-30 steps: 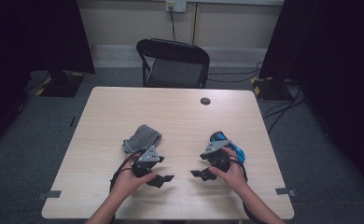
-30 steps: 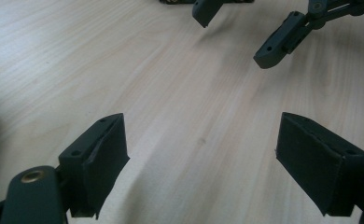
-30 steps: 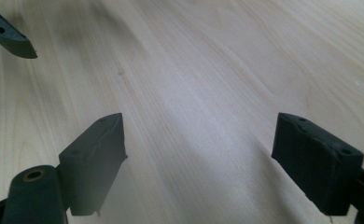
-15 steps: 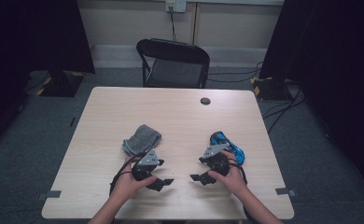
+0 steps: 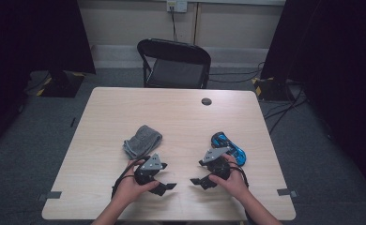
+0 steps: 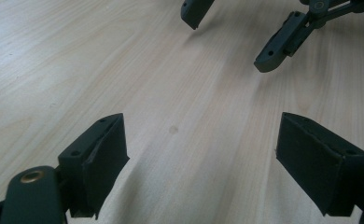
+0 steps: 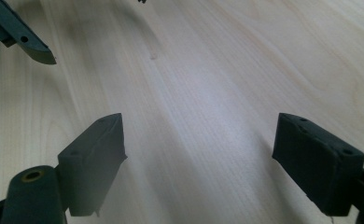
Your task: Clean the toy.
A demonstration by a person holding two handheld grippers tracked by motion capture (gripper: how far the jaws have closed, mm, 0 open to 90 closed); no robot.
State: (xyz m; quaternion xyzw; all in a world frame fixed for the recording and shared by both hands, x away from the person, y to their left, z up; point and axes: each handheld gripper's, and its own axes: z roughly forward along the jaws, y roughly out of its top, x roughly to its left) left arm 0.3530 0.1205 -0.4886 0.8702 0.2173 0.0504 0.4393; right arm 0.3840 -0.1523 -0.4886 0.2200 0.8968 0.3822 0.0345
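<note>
My left gripper (image 5: 166,187) rests low over the near part of the wooden table (image 5: 106,112), held in a hand and pointing right. Its jaws stand open in the left gripper view (image 6: 201,172) with bare wood between them. My right gripper (image 5: 196,182) faces it from the right, a short gap between their tips. It is open too (image 7: 199,168), with nothing between its pads. A folded grey cloth (image 5: 142,139) lies just beyond the left hand. A blue toy car (image 5: 229,146) sits just beyond the right hand.
A small black round disc (image 5: 206,101) lies near the table's far edge. A black folding chair (image 5: 174,63) stands behind the table. Dark curtains hang at both sides, and cables run on the floor at the right.
The right hand has drawn back very slightly toward the near edge, so a bit more of the blue car shows. Both grippers' jaws stand as before.
</note>
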